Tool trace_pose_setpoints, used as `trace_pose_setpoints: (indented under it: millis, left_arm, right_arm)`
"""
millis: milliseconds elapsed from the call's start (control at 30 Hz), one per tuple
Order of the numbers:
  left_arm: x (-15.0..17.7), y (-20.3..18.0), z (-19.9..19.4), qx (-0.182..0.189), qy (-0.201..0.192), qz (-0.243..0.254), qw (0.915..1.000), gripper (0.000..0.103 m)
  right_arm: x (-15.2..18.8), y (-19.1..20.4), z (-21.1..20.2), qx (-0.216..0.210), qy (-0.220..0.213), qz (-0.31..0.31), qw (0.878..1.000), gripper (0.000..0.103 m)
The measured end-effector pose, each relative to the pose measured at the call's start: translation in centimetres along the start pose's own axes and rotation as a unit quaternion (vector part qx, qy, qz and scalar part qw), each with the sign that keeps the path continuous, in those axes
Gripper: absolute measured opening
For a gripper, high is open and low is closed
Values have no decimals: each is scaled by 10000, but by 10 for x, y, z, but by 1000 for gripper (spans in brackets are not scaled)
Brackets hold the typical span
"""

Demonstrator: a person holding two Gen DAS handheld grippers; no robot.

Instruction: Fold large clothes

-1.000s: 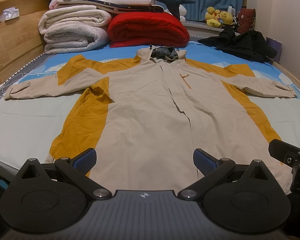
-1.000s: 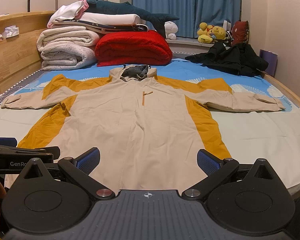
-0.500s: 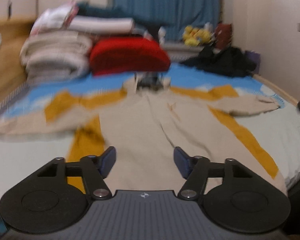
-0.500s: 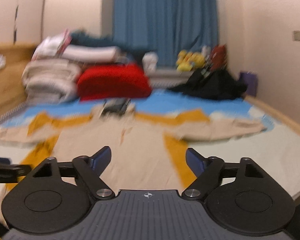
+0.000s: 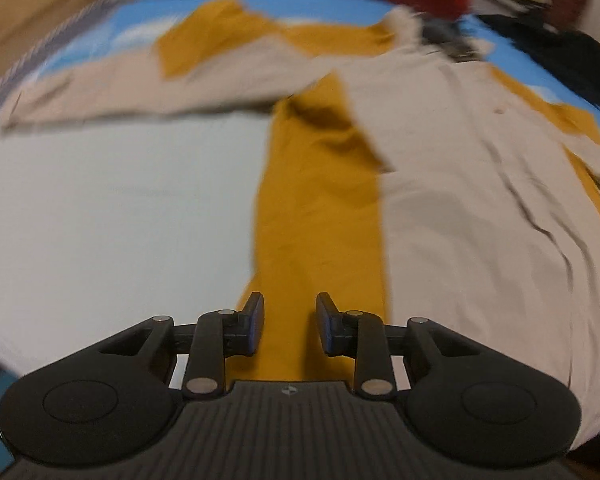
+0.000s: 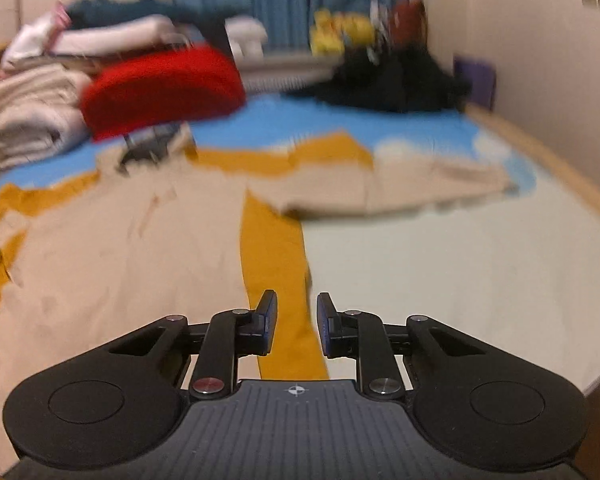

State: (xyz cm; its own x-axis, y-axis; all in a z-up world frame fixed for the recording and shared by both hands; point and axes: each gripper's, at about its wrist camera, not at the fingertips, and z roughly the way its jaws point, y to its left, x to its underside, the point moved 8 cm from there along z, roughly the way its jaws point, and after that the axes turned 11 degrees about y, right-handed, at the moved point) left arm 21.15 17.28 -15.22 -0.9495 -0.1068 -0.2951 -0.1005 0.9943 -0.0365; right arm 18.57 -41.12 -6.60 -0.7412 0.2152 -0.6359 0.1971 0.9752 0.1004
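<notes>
- Step: reaching for the coat's [image 5: 440, 208] bottom corners, fold not yet begun.
- Left gripper [image 5: 290, 324] over one mustard side panel [image 5: 320, 208]; fingers narrow, closing, nothing pinched yet.
- Right gripper [image 6: 296, 322] over the other panel [image 6: 278, 264]; fingers narrow, closing, empty.
- Coat lies flat on the bed [image 6: 440, 272], sleeves spread, beige, lightly creased.
- Next: I judge both must drop to the hem and pinch it.
</notes>
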Motion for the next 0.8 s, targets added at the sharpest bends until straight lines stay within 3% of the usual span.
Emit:
trace_pose_setpoints:
  millis: [100,167,333,400,467,500,600,700,800]
  left_arm:
    - [1,20,10,55,324,-346,9989,33]
    - [4,25,16,121,511,-459,9976,33]
    - [11,22,19,130,659,-356,9971,31]
    - [11,19,19,146,642,-278,9974,21]
    - [10,15,18,208,605,-221,9977,11]
    - [10,12,17,249,572,-173,9979,7]
    - [15,2,8,475,481,-70,9977,1]
    - [18,-12,-6,840,305,69,9960,1]
    - [19,-11,-7,696,263,19,9972,1]
  right_arm:
    - [11,1,27,-8,539,94,9985,30]
    - [23,1,42,-75,932,274,9952,43]
    - [53,5,71,69,1722,398,9842,43]
    - [61,2,73,156,1808,368,9827,30]
    - [64,1,70,177,1809,392,9826,5]
    - [63,0,70,153,1797,408,9827,0]
    - [55,-4,64,117,1533,460,9870,0]
    - [38,-32,48,598,1045,749,9899,0]
    - [39,-60,45,535,1148,1472,9810,0]
